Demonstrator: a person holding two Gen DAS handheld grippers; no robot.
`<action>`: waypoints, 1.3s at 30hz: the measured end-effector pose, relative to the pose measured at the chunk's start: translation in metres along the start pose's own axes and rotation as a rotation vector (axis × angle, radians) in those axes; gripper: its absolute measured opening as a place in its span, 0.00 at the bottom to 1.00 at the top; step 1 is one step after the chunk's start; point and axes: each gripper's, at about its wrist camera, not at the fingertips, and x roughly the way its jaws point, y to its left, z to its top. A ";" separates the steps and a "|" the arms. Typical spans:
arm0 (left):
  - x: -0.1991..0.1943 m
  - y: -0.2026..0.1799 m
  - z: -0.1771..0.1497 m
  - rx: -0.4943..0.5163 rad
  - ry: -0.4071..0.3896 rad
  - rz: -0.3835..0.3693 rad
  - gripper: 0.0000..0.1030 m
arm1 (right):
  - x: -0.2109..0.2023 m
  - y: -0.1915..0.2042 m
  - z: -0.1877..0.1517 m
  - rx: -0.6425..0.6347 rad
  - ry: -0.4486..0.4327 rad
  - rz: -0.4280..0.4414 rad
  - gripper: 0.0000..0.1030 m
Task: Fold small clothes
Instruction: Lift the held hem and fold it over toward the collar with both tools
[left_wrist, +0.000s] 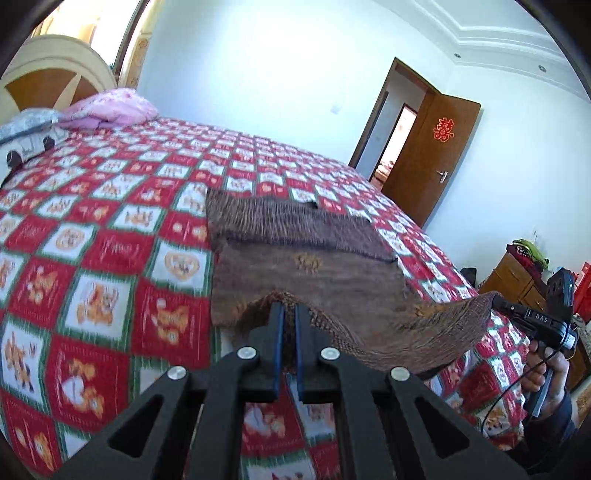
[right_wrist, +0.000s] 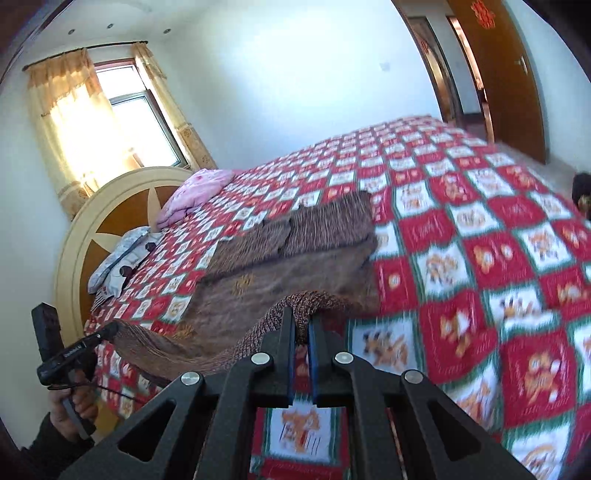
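Observation:
A brown knitted garment lies on the red, white and green checked bedspread, its far part folded over itself. My left gripper is shut on the garment's near hem and lifts it off the bed. My right gripper is shut on the other near corner of the same garment. The hem hangs in a sagging band between the two. The right gripper also shows in the left wrist view, the left gripper in the right wrist view.
A pink quilt and grey pillows lie by the round headboard. An open brown door stands beyond the bed. A wooden cabinet with clothes on it stands at the right. A curtained window is behind the headboard.

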 end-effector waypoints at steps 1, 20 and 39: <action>0.002 0.001 0.005 -0.001 -0.009 -0.002 0.06 | 0.002 0.000 0.006 -0.003 -0.003 0.003 0.05; 0.070 0.032 0.096 -0.108 -0.066 -0.005 0.05 | 0.081 -0.001 0.112 -0.056 -0.051 -0.009 0.05; 0.208 0.077 0.171 -0.114 0.035 0.067 0.05 | 0.270 -0.061 0.191 0.028 0.124 -0.119 0.05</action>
